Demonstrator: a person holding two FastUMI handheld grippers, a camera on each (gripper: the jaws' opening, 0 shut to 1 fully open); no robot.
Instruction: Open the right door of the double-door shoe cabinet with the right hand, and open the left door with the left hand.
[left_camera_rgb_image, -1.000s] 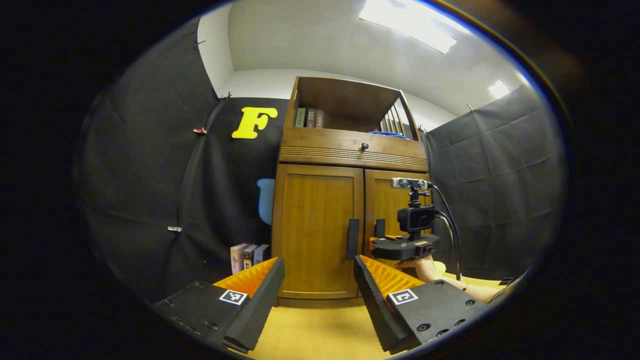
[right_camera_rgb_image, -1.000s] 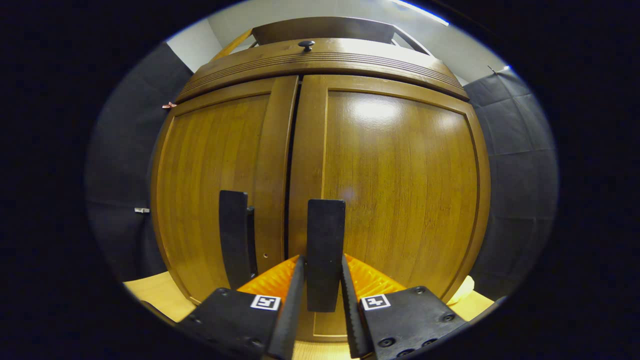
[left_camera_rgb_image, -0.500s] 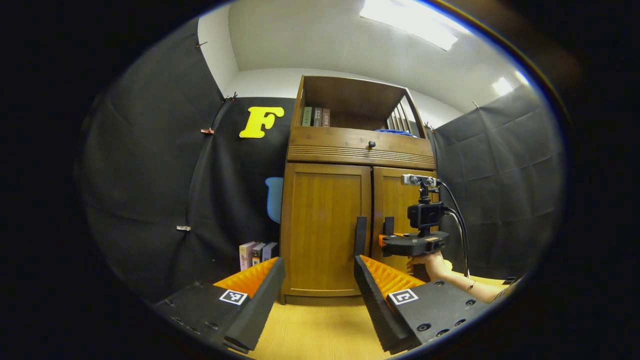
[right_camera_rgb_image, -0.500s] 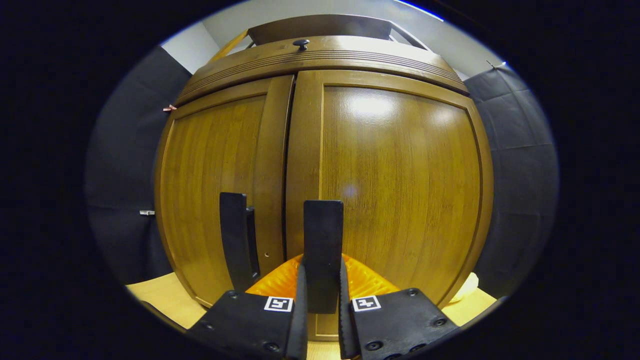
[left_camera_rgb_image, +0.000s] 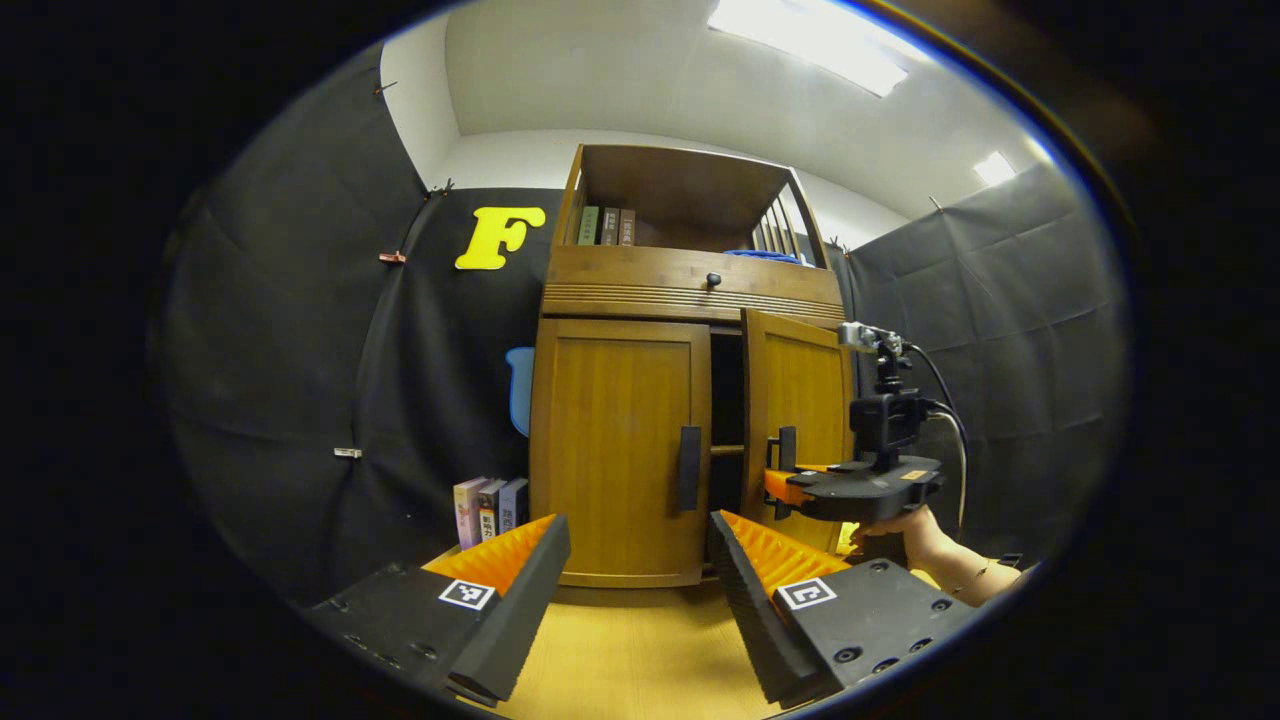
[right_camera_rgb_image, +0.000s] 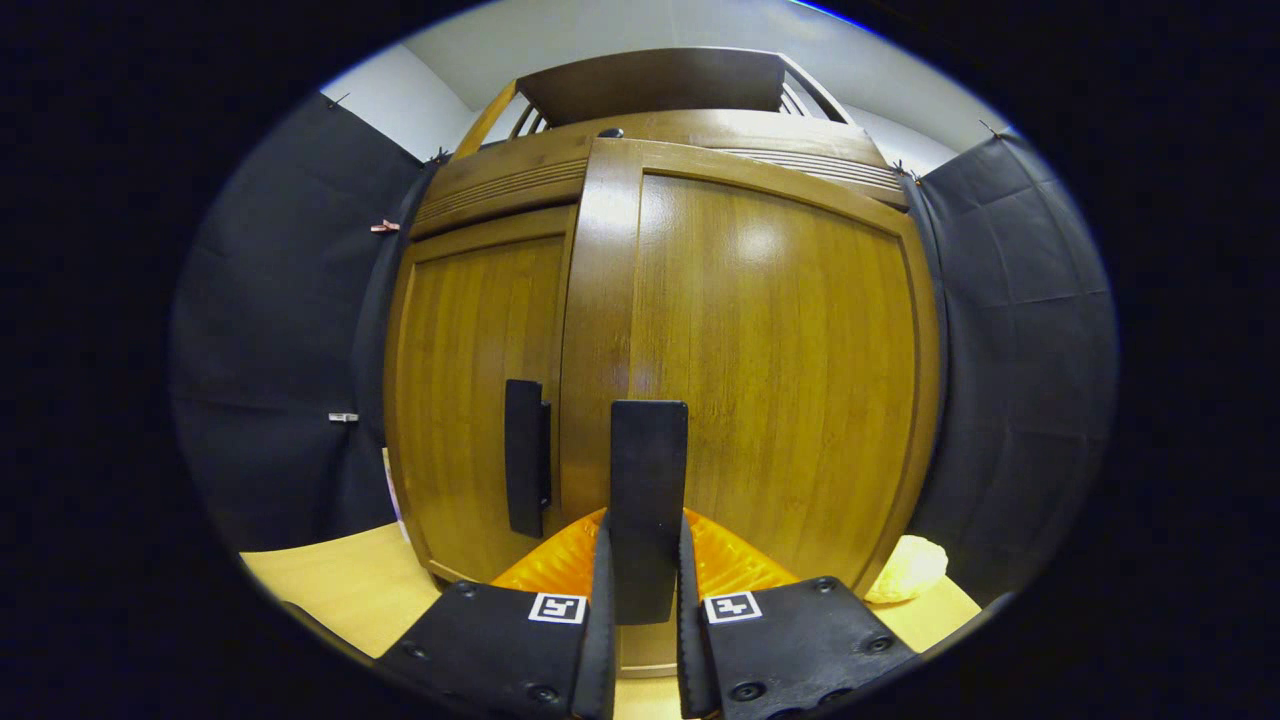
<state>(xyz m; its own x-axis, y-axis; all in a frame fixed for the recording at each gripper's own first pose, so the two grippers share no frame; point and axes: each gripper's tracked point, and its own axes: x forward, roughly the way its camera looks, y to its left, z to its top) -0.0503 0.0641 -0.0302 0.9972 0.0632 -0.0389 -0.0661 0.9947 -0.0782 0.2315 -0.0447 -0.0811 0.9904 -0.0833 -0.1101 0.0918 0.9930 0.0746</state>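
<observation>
The wooden cabinet (left_camera_rgb_image: 690, 290) stands against the black booth wall on a yellow floor (left_camera_rgb_image: 630, 660). Its right door (left_camera_rgb_image: 795, 420) is swung partly out, and a dark gap shows between it and the left door (left_camera_rgb_image: 615, 450). The left door sits flat and shut, with its black handle (left_camera_rgb_image: 689, 468) near the gap.

In the right gripper view, the right gripper (right_camera_rgb_image: 645, 590) is clamped on the right door's handle (right_camera_rgb_image: 648, 490), with one finger pressed on each side of the bar. The right door (right_camera_rgb_image: 760, 380) looms close, tilted out in front of the cabinet, and the left door's handle (right_camera_rgb_image: 526, 472) sits just left of it. A pale lumpy thing (right_camera_rgb_image: 905, 570) lies on the floor by the cabinet's right bottom corner.

In the left gripper view, the right gripper (left_camera_rgb_image: 790, 487) is at the right door, held by a hand (left_camera_rgb_image: 900, 527), with a small camera (left_camera_rgb_image: 885, 420) on top.

The left gripper (left_camera_rgb_image: 630, 570) is well away from the cabinet, pointed at its doors. Its fingers are spread wide and hold nothing.

Some books (left_camera_rgb_image: 603, 226) stand on the cabinet's top shelf. More books (left_camera_rgb_image: 487, 507) stand on the floor, just left of the cabinet. A knob (left_camera_rgb_image: 713, 280) sits on the drawer above the doors.
</observation>
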